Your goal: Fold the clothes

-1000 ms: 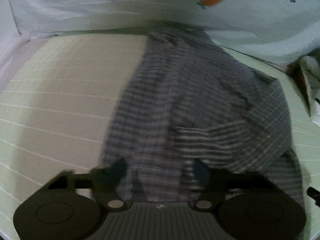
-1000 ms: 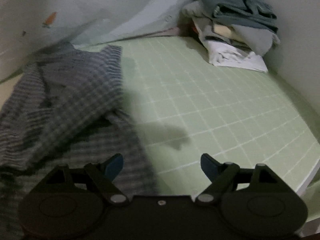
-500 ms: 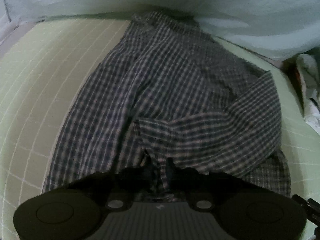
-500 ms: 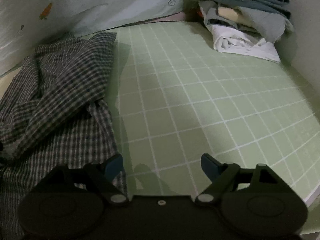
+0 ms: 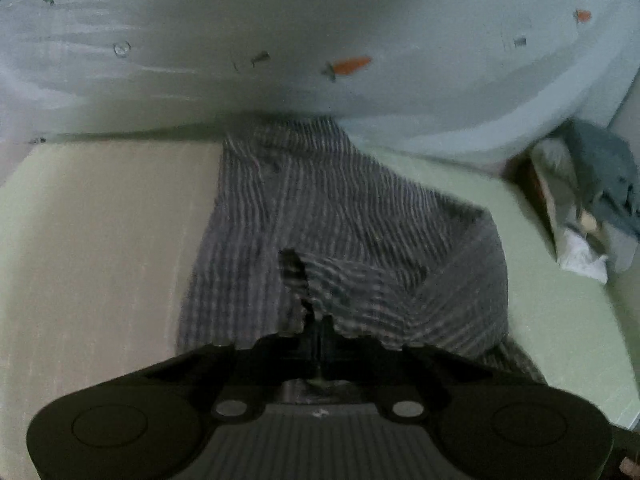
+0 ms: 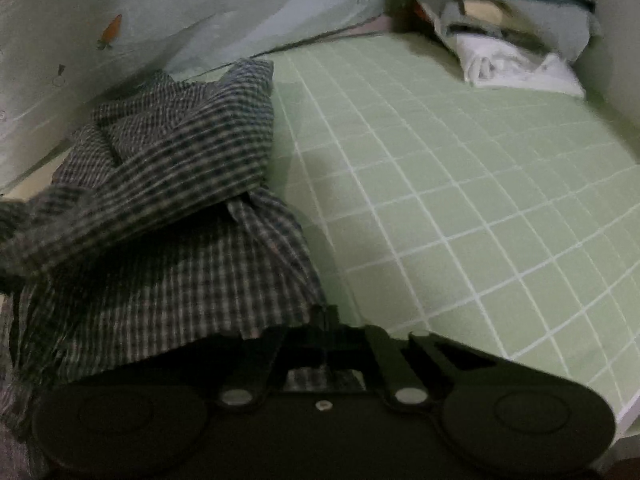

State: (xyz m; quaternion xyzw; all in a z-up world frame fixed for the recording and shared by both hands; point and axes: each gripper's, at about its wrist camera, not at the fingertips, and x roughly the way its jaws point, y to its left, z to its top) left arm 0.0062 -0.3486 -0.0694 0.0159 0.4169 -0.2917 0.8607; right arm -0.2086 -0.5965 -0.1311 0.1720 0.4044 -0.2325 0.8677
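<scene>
Beside checked shirt [image 6: 168, 200], clothes pile [image 6: 516, 36] (far corner)

Shirt [image 6: 168, 208]: dark blue and white check, small squares throughout.
Bed sheet [image 6: 460, 184]: pale green, thin white grid lines.
Blanket [image 5: 320, 32]: pale mint, scattered orange carrot prints with green tops.
Pile of clothes [image 6: 516, 24]: white piece lowest, grey, cream and slate-blue layers above.
Left claw [image 5: 318, 344]: black body.
Right claw [image 6: 326, 328]: black body, silver pivot screws.
</scene>
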